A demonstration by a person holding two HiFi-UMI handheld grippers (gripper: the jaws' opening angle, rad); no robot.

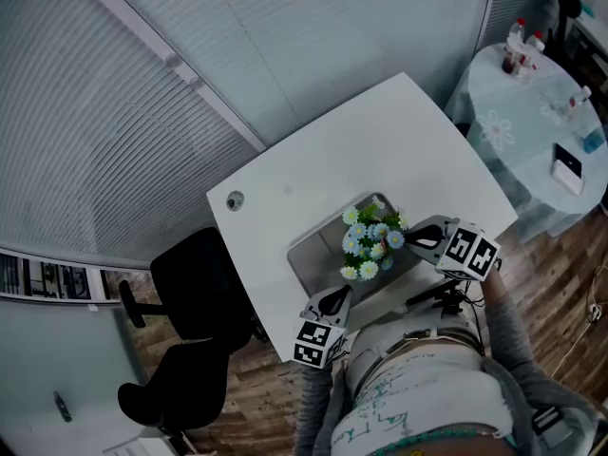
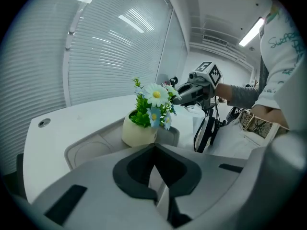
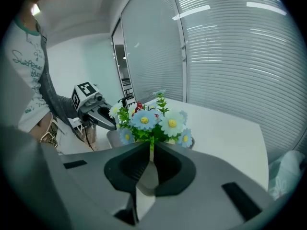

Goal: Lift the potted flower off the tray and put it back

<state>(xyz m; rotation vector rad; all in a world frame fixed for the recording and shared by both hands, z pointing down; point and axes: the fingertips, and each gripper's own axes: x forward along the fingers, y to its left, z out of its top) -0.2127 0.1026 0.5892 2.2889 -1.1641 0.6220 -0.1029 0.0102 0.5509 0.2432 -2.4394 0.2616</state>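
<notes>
The left gripper (image 1: 340,295) is clenched with nothing in it; in the left gripper view its two dark jaws meet at the tips (image 2: 154,148) and only bare air lies between them; the right gripper (image 1: 408,242) is likewise clenched on nothing, its jaws pressed together at the tips (image 3: 147,145) in the right gripper view. The potted flower (image 1: 372,240) stands in the grey tray (image 1: 306,255), just ahead of the left gripper's tips and a little to their left, its cream pot (image 2: 138,131) resting on the tray floor (image 2: 91,150) beside a round recess; white and pale blue daisies rise above green leaves. From the right gripper the blossoms (image 3: 154,122) sit straight ahead, just past its closed tips, hiding most of the pot. The two grippers face each other across the plant; beyond the flowers each view shows the other one, the right gripper (image 2: 181,97) reaching in close beside the blossoms, the left gripper (image 3: 111,124) near them on the far side; whether either tip touches a petal I cannot tell. The tray lies on a white table (image 1: 361,150) near the edge closest to the person; past the left gripper's outer side stands a black office chair (image 1: 190,293); slatted blinds (image 1: 142,103) run behind the table.
</notes>
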